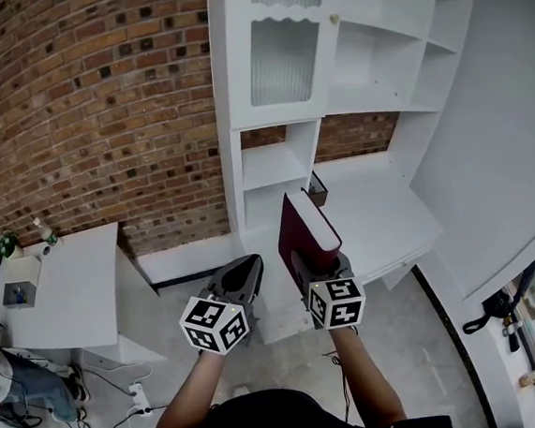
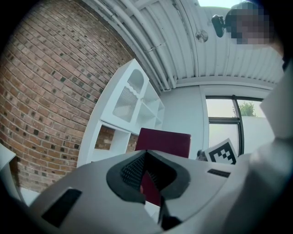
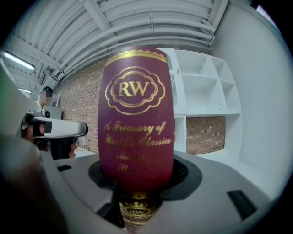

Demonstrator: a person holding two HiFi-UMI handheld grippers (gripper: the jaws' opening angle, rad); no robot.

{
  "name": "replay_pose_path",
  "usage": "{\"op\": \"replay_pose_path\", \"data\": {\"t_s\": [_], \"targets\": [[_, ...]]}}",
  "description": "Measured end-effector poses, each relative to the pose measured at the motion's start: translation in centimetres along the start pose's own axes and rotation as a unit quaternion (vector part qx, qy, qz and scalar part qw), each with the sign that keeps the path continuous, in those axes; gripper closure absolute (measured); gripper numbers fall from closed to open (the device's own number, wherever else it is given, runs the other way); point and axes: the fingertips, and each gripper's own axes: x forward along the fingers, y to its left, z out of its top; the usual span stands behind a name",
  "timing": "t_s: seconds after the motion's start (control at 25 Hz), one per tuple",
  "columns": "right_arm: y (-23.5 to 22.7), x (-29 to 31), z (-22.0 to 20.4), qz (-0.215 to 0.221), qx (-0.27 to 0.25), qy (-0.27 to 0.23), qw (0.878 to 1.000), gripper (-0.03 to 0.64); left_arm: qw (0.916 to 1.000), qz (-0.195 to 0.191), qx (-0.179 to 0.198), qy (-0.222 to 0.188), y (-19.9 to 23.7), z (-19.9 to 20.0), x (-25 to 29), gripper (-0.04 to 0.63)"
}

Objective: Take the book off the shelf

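A maroon book (image 1: 299, 226) with gold lettering stands upright in my right gripper (image 1: 314, 262), clear of the white shelf unit (image 1: 282, 165) behind it. In the right gripper view the book (image 3: 136, 119) fills the middle, and the right gripper (image 3: 137, 180) is shut on its lower end. My left gripper (image 1: 250, 262) hovers just left of the book, apart from it, with its jaws together and nothing between them. From the left gripper (image 2: 145, 155), the book's cover (image 2: 165, 142) shows beyond the tips. The shelf compartments that I can see hold no other books.
A brick wall (image 1: 87, 103) runs behind the shelf. A white desk top (image 1: 381, 221) joins the shelf on the right, with a small box (image 1: 318, 191) at its back. A white table (image 1: 67, 284) at the left carries a box, a plant and a bottle. Cables (image 1: 125, 401) lie on the floor.
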Motion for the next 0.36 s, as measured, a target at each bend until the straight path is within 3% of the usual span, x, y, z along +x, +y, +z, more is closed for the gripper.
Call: {"op": "replay_pose_path", "data": {"t_s": [0.36], "targets": [[1.5,0.9,-0.2,-0.001,0.007,-0.002,1.0,0.383,0.9999,-0.011,0.001,0.005,0.7,0.1,-0.9,0.578]]}}
